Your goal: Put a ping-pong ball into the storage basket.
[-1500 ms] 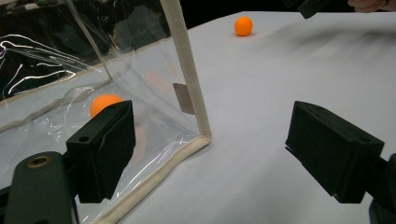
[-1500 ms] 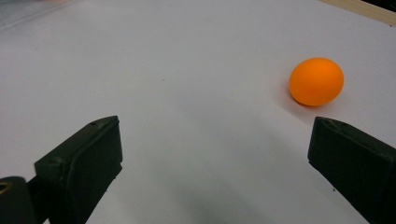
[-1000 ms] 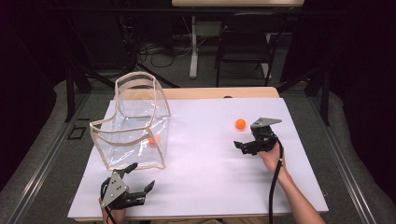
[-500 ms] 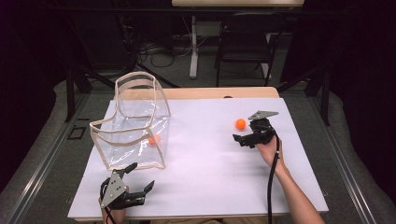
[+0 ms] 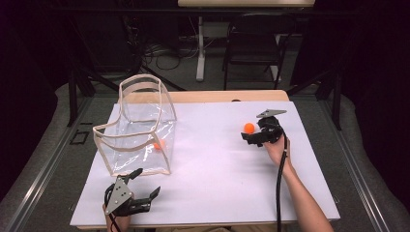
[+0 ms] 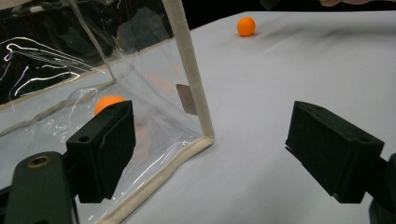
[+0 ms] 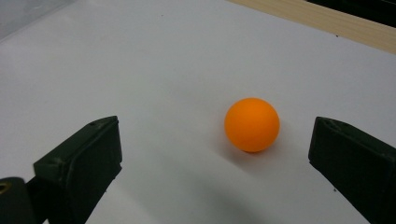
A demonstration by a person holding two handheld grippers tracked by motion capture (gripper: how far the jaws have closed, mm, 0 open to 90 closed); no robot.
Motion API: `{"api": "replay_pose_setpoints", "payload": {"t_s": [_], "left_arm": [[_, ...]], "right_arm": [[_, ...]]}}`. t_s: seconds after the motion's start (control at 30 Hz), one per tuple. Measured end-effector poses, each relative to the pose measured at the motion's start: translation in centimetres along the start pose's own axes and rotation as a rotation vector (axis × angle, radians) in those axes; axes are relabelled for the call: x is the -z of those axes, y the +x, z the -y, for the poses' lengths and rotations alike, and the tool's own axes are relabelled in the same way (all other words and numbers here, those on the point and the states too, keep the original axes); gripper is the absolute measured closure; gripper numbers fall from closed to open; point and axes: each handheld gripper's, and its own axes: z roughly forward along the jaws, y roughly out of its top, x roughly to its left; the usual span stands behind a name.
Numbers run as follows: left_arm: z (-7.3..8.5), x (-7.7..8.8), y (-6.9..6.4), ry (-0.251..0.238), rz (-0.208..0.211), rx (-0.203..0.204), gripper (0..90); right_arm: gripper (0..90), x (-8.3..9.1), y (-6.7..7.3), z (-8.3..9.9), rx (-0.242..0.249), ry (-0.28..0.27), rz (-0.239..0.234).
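Observation:
An orange ball [image 5: 249, 127] lies on the white table cover, right of centre. My right gripper [image 5: 252, 132] is open just behind it. In the right gripper view the ball [image 7: 252, 124] sits ahead of the two black jaws, a little right of the middle, touching neither; the right gripper [image 7: 219, 156] is empty. A clear bag with beige trim [image 5: 138, 130] stands at the left with a second orange ball [image 5: 158, 144] inside. My left gripper [image 5: 146, 183] rests open near the front edge, facing the bag's corner [image 6: 187, 70]; the ball inside [image 6: 109, 102] shows through the plastic.
The white cover [image 5: 217, 169] spans most of the table, with a wooden strip [image 5: 217, 95] along the far edge. A chair [image 5: 251, 53] and desk legs stand beyond the table in the dark. A black cable [image 5: 279, 183] trails along the right forearm.
My right gripper has moved forward, closer to the loose orange ball. The left gripper, the bag and both balls have not moved.

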Motion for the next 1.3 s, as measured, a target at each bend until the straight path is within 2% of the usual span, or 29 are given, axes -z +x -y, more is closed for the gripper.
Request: {"api": "replay_pose_setpoints", "payload": {"t_s": [0.1, 0.2, 0.47, 0.63, 0.8, 0.9, 1.03, 1.13, 1.23, 1.3], "left_arm": [[0.0, 0.0, 0.0, -0.005, -0.002, 0.005, 15.7], [0.0, 0.0, 0.0, -0.004, 0.002, 0.006, 15.7], [0.0, -0.2, 0.0, -0.005, 0.007, 0.006, 15.7], [0.0, -0.2, 0.1, -0.002, 0.005, 0.004, 15.7], [0.1, 0.0, 0.2, -0.006, 0.003, 0.01, 15.7], [0.1, 0.0, 0.2, -0.004, 0.005, 0.008, 15.7], [0.1, 0.0, 0.2, -0.006, 0.006, 0.008, 15.7], [0.1, -0.1, 0.2, -0.009, 0.005, 0.012, 15.7], [0.0, -0.1, 0.1, -0.007, 0.006, 0.007, 15.7], [0.0, -0.1, 0.0, -0.007, 0.007, 0.006, 15.7]], "right_arm": [[2.0, -0.3, -0.4, -0.2, -0.017, -0.002, 0.005], [1.1, -0.7, -0.4, -0.2, -0.001, 0.004, 0.023], [0.1, -1.8, -1.0, 0.2, -0.022, 0.021, 0.028], [0.0, -2.5, -1.3, -0.3, -0.043, 0.023, 0.01], [0.0, -3.5, -1.3, -0.7, -0.023, 0.052, 0.019], [0.0, -3.7, -1.6, -0.9, -0.038, 0.049, 0.013], [0.0, -4.1, -1.7, -0.6, -0.042, 0.051, -0.011], [0.0, -4.4, -1.6, -0.3, -0.047, 0.059, -0.008], [11.9, -4.3, -1.6, -0.2, -0.044, 0.058, 0.017], [15.5, -4.4, -1.6, -0.1, -0.045, 0.063, 0.026]]}}
